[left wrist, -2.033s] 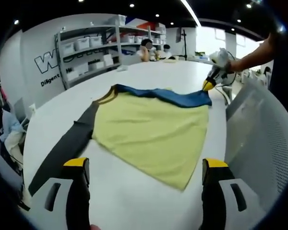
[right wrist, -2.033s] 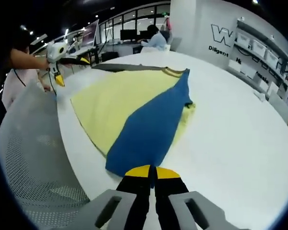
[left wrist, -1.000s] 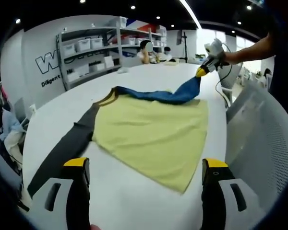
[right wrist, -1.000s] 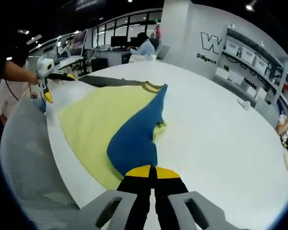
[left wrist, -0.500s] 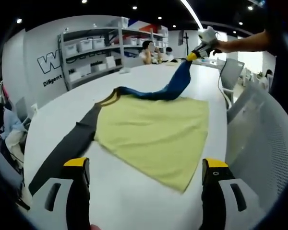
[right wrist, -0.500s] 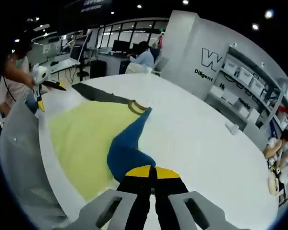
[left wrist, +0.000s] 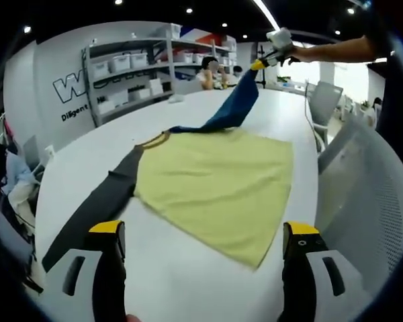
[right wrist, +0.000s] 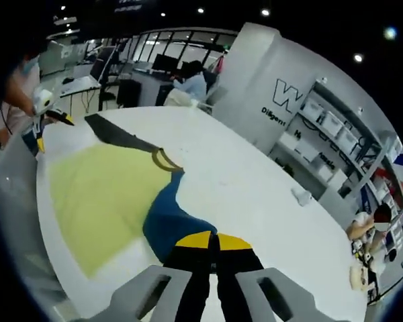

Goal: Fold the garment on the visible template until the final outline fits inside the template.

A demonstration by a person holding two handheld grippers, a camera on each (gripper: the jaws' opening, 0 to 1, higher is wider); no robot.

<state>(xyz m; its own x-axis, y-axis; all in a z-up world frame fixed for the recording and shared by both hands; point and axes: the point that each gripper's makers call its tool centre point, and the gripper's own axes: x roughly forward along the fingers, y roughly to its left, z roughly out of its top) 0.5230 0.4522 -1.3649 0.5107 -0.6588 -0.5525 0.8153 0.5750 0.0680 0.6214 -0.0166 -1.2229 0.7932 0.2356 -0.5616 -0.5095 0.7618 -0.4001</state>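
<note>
Right gripper [right wrist: 211,243]: jaws pinched together on the blue fabric sleeve [right wrist: 168,225] of the yellow-bodied garment [left wrist: 218,184], lifting it ahead of the tips. Left gripper [left wrist: 201,235]: jaws wide apart, holding nothing. Garment body lies flat on the white round table [left wrist: 188,282] just beyond them; grey sleeve [left wrist: 97,204] extends past the left jaw.

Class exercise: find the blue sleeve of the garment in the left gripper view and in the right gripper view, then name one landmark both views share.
Left gripper view: the blue sleeve rises from the collar toward upper centre, pinched by the right gripper.
Right gripper view: it runs from the collar down to bottom centre, into that gripper's shut jaws.
Shared landmark: the ringed collar, where the blue sleeve, the yellow body and the dark sleeve meet.
</note>
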